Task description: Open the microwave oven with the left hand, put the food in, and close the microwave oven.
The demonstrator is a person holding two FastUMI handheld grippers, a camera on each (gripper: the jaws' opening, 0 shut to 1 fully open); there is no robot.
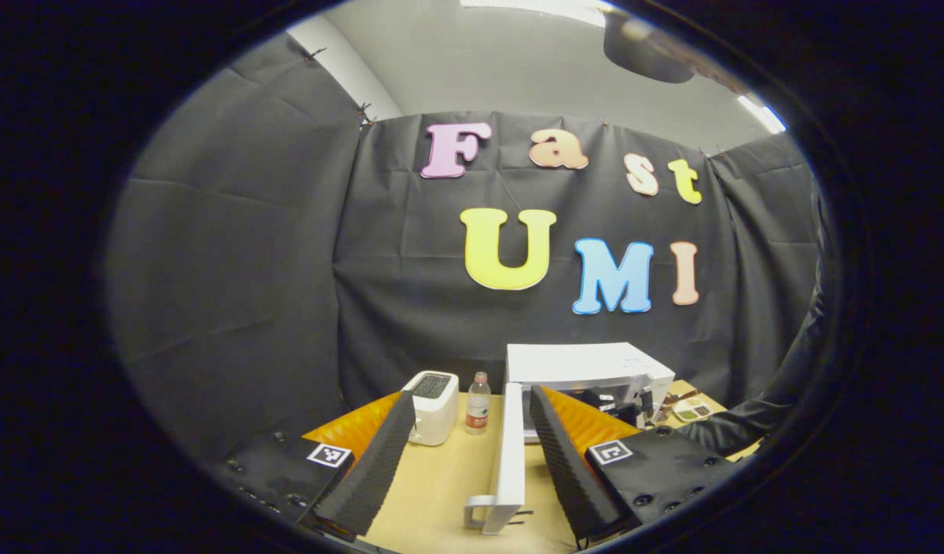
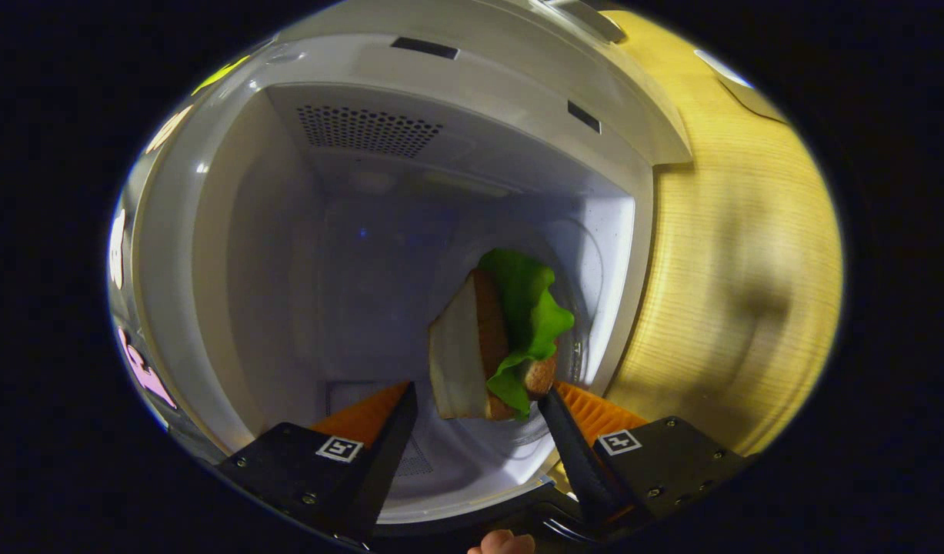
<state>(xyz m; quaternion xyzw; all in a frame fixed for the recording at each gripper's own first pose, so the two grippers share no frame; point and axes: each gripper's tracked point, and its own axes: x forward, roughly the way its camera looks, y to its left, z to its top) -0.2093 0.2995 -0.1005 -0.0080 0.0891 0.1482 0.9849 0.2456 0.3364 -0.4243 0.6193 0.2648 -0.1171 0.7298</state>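
Right claw (image 2: 479,408), fingers spread, hangs around the sandwich (image 2: 491,338) inside the microwave (image 2: 233,254); dragging out could topple it. Left claw (image 1: 464,454) gapes empty beside the door (image 1: 510,454).

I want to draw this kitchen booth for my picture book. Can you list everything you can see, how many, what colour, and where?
boxy white microwave oven: one, white, back of the table, door open
white microwave door with handle: one, white, swung out toward the left hand-held gripper
white two-slot toaster: one, white, left of the microwave
small clear plastic bottle: one, clear with red label, between toaster and microwave
light wooden table: one, tan, under everything
sandwich with green lettuce leaf: one, brown and green, inside the microwave cavity
left hand-held gripper: one, open
right hand-held gripper: one, open, at the sandwich
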